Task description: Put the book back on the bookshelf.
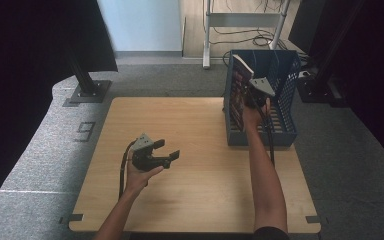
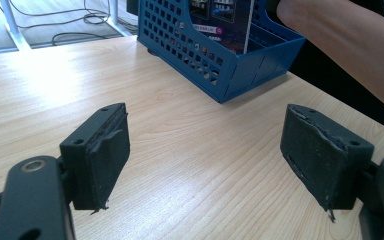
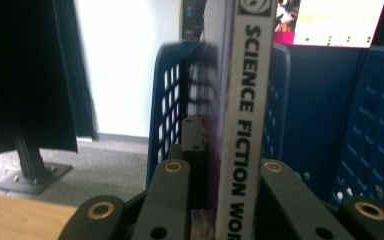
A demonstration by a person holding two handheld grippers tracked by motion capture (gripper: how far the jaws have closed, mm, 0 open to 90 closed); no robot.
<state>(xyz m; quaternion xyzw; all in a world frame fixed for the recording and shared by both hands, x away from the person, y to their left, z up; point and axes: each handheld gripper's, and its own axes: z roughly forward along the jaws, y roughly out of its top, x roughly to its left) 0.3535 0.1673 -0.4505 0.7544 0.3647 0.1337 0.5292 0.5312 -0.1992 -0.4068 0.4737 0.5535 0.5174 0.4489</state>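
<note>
The right gripper (image 1: pixel 258 96), at upper right of the high view, clamps the book (image 3: pixel 245 125) by its spine, upright inside the blue file basket (image 1: pixel 286 75). Insertion appears nearly complete; whether the book has bottomed out cannot be confirmed. Release remains. The left gripper (image 1: pixel 166 151) idles open, empty, over the table (image 1: pixel 200 200).

book (image 1: pixel 240 90) | grey spine "SCIENCE FICTION" | upright | inside blue basket (image 1: pixel 285 100), left side

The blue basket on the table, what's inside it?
Inside the blue basket stands a book, upright against its left wall, clamped by the right gripper. Its spine reads "Science Fiction". The book and arm cover part of the floor.
</note>
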